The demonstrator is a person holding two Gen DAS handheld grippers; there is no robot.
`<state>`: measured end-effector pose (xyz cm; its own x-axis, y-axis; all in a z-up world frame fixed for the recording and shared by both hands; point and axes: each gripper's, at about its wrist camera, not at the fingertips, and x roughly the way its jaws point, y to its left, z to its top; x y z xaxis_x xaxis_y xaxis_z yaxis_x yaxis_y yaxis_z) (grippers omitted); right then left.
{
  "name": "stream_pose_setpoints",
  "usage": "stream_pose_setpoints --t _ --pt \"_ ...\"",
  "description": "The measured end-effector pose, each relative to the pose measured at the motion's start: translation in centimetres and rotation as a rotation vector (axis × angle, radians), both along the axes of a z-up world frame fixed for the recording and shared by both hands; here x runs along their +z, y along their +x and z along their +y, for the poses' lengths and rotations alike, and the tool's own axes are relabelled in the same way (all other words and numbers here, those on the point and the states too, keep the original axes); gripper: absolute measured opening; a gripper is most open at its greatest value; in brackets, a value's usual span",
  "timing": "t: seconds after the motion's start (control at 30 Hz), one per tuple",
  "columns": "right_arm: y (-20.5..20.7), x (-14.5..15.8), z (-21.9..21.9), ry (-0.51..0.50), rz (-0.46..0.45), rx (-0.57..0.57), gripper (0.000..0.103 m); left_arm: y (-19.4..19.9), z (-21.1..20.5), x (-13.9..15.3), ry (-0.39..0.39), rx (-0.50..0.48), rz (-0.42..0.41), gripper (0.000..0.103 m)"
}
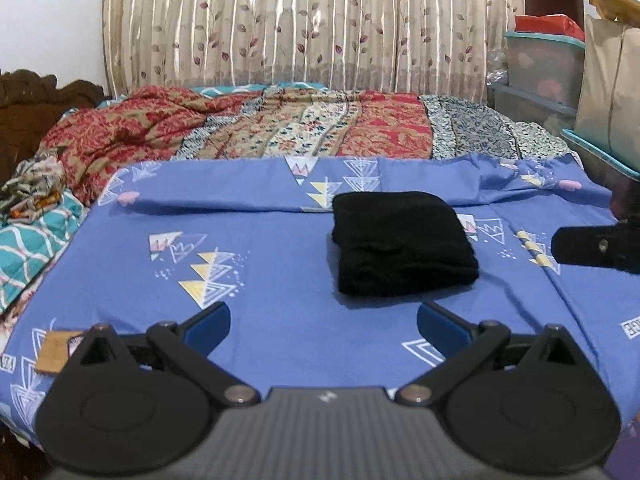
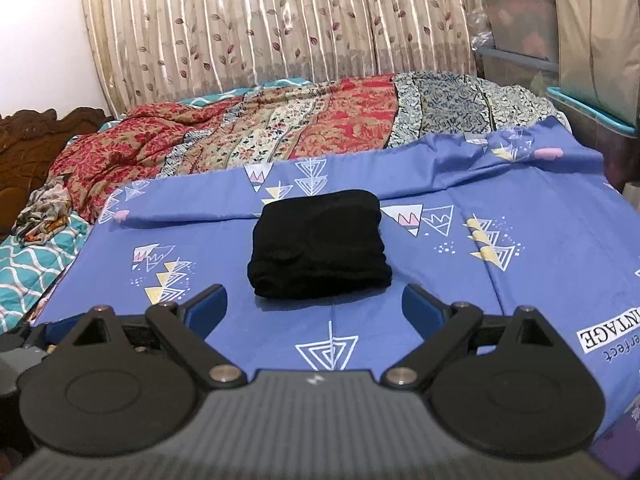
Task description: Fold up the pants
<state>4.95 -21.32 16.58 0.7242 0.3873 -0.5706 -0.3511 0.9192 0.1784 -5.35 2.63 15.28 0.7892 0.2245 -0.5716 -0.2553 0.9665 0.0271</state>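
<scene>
Fingers of both grippers spread wide and empty, short of the folded black pants.

The left gripper (image 1: 324, 322) has its blue-padded fingers (image 1: 210, 326) far apart, gripping nothing, with the pants (image 1: 404, 246) ahead and a little to the right of it. The right gripper (image 2: 316, 304) is just as wide open, its fingers (image 2: 206, 306) bare, the pants (image 2: 320, 244) lying straight ahead and apart from the tips. The pants sit as a compact folded bundle on the blue patterned sheet (image 1: 280, 248). Beyond the pants a red floral quilt (image 1: 248, 128) lies crumpled, with a leaf-print curtain (image 1: 300, 20) hanging behind it.
</scene>
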Motion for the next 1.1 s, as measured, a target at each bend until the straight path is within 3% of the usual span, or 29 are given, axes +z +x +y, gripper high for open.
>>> stream_pose_setpoints --t 0.27,0.43,0.67,0.73,0.93,1.1 --pt "0.1 -0.7 2.8 -0.035 0.008 -0.006 0.096 0.0 2.8 -0.3 0.081 0.067 -0.07 0.103" --pt "0.9 -0.9 4.9 -0.059 0.013 0.002 0.096 0.6 4.8 -1.1 0.054 0.084 -0.061 0.103" --pt "2.0 -2.0 6.7 -0.07 0.049 0.015 0.096 1.8 6.8 -2.1 -0.008 0.071 0.019 0.103" --pt "2.4 -2.0 6.4 -0.062 0.047 0.005 0.096 2.4 6.6 -1.9 -0.024 0.048 0.042 0.103" --pt "4.1 -2.1 4.3 -0.01 0.065 -0.043 0.096 5.5 3.8 -0.9 0.025 -0.025 0.066 0.103" --pt "5.6 -2.3 2.5 -0.039 0.044 -0.023 0.096 8.7 1.1 -0.3 0.001 -0.039 0.069 0.103"
